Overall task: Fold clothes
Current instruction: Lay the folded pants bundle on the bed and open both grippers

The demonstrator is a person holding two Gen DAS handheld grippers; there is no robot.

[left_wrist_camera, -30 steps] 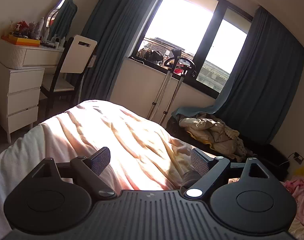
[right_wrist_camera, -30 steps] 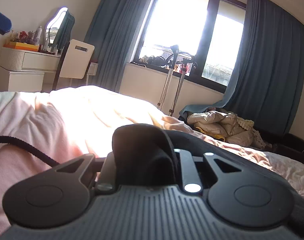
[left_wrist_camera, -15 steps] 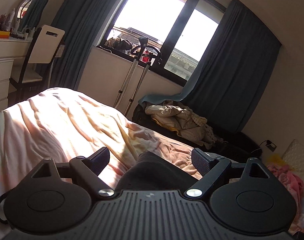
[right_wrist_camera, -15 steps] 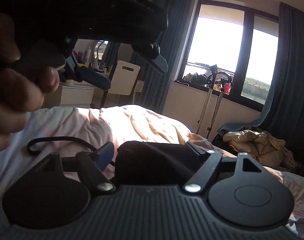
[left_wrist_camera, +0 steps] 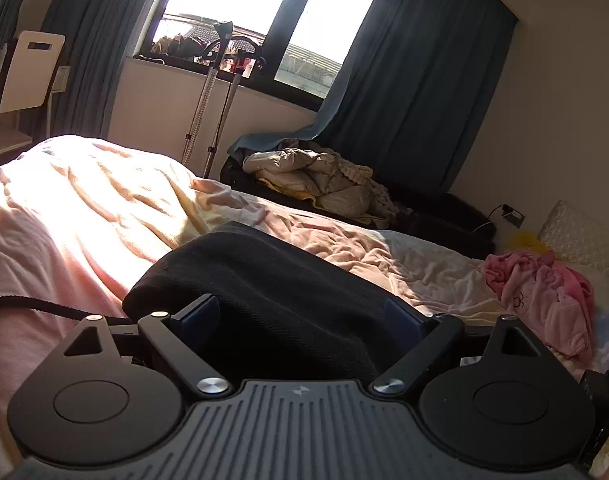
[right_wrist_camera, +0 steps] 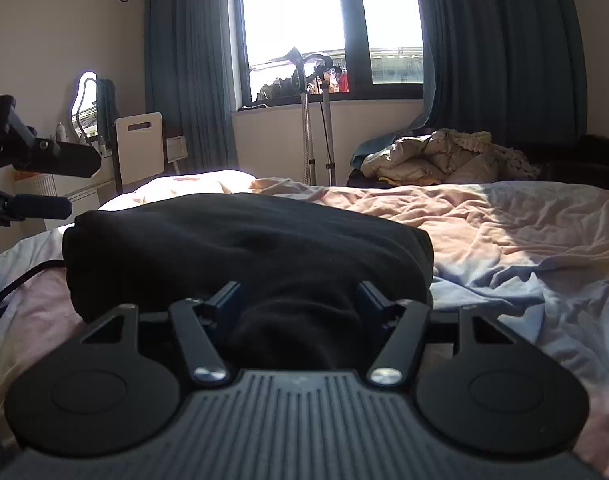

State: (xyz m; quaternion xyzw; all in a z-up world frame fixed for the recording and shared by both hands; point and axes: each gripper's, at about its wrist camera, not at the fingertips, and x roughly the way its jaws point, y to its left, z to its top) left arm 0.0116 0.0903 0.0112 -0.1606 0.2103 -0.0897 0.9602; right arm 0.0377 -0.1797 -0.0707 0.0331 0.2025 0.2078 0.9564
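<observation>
Left gripper [left_wrist_camera: 300, 312] has its jaws spread wide, straddling the near edge of the black garment [left_wrist_camera: 272, 280]; cloth sits between the blue pads, but they do not look pressed into it. Right gripper [right_wrist_camera: 298, 300] has just been closing, its jaws at a middling gap with a bunched fold of the same black garment [right_wrist_camera: 240, 240] between them, and whether the pads bite yet, I cannot tell.

The garment lies as a thick, rounded bundle on the pink bedsheet [left_wrist_camera: 84, 216], a black cord [left_wrist_camera: 32, 306] trailing off its left side. This reads as a late fold: both tools are at the near edge, setting up a grip. The next move calls for both grippers to pinch the edge evenly, lift together and carry it far over, keeping the cord tucked in.

Further out, the sheet is rumpled and sunlit. A pink garment [left_wrist_camera: 544, 296] waits near right. Beyond stand 2 crutches [left_wrist_camera: 212, 96], a beige jacket pile [left_wrist_camera: 316, 180], blue curtains [left_wrist_camera: 416, 72] and a white chair [left_wrist_camera: 28, 72].
</observation>
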